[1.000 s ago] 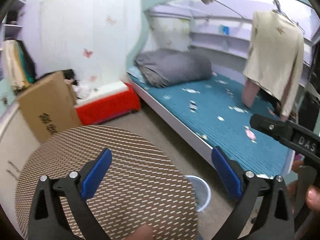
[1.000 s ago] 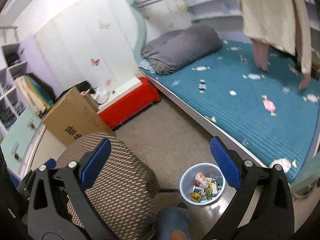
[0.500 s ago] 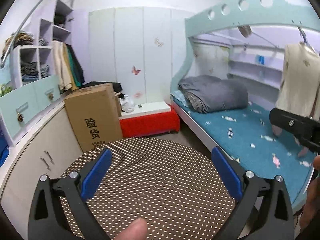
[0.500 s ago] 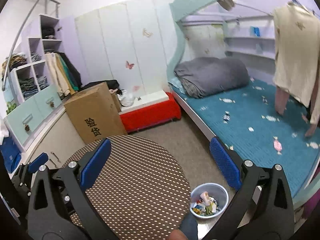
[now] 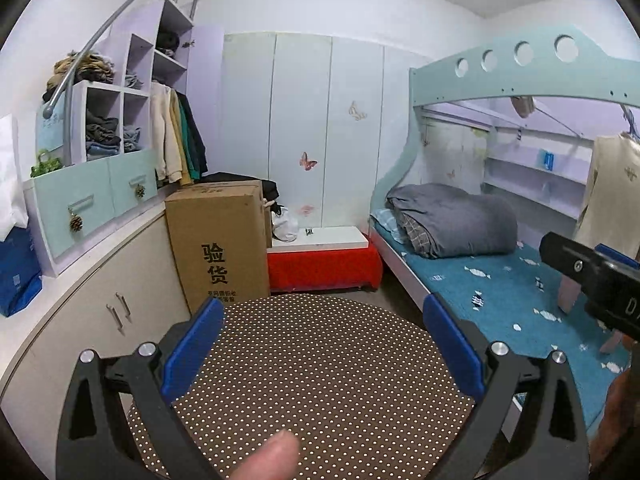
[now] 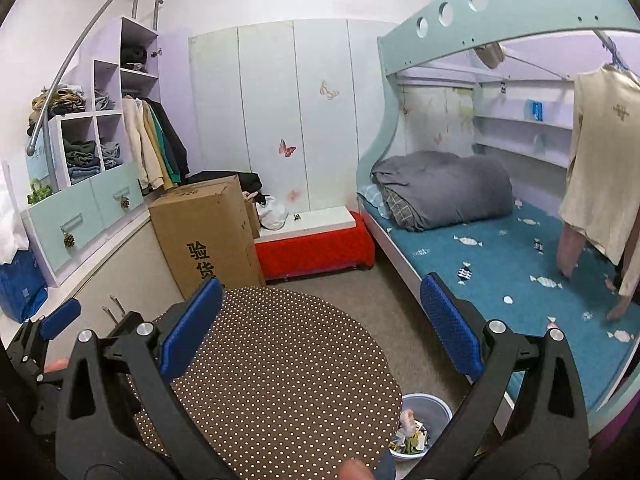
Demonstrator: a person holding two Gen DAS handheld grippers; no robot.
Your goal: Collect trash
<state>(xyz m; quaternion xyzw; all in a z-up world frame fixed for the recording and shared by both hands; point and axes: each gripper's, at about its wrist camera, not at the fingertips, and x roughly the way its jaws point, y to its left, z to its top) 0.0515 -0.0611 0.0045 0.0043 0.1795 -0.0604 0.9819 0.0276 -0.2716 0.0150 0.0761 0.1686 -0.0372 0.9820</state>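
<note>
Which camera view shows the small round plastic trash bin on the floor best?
The right wrist view: the small round plastic trash bin shows beside the brown dotted round table, with wrappers inside. The left wrist view does not show it; the table fills that area.

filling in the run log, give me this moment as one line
left gripper: open, empty | right gripper: open, empty | both over round dotted table | trash bin: on floor beside table, holds scraps

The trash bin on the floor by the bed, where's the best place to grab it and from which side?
Probably the trash bin is best pinched at its thin upper rim, from above on the bed side. It stands upright and open-topped with wrappers inside, and the round dotted table overhangs its near-left edge. Both the right gripper and left gripper are open and empty.
</note>
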